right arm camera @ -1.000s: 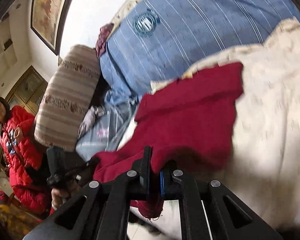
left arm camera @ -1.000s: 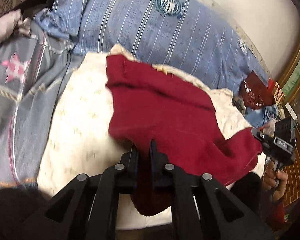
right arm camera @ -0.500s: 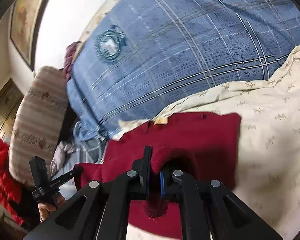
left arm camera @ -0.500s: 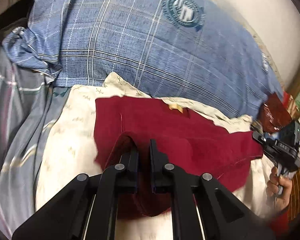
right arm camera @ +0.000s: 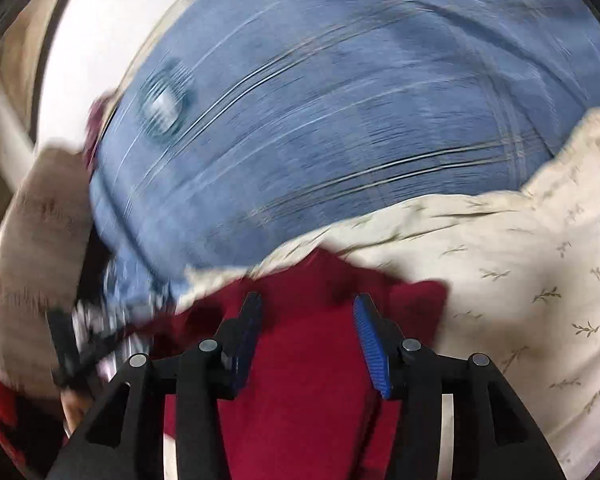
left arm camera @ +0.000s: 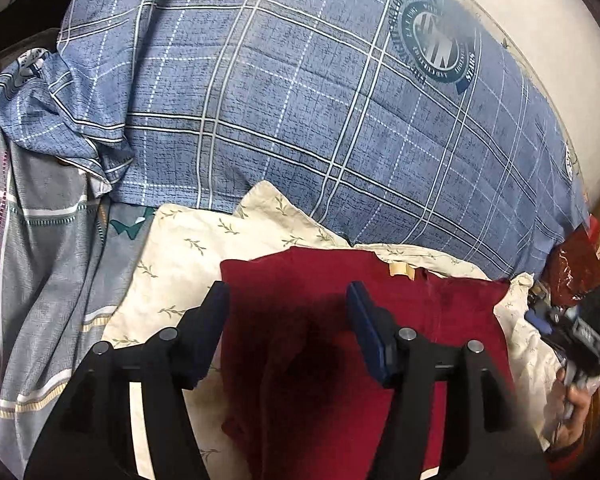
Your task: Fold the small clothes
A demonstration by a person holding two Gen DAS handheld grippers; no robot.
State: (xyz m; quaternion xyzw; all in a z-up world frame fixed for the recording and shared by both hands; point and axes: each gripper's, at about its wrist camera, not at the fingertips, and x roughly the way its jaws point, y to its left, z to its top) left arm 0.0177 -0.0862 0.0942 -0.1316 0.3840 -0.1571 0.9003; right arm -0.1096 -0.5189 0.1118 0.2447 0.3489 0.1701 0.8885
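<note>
Your left hand-held gripper (left arm camera: 286,336) is opening: a second ago its pads pinched the dark red knitted garment (left arm camera: 432,320), now they stand wide apart with the cloth lying loose between and beneath them. Your right hand-held gripper (right arm camera: 306,340) is opening too, its ribbed blue pads (right arm camera: 370,344) clear of the red fabric that they clamped a moment ago. The garment now lies folded over on the cream leaf-print sheet (left arm camera: 188,248), just in front of the blue plaid quilt (left arm camera: 300,100) on the bed, where earlier it was stretched out between your two hands. The right wrist view is blurred, so finer detail there is unclear.
</note>
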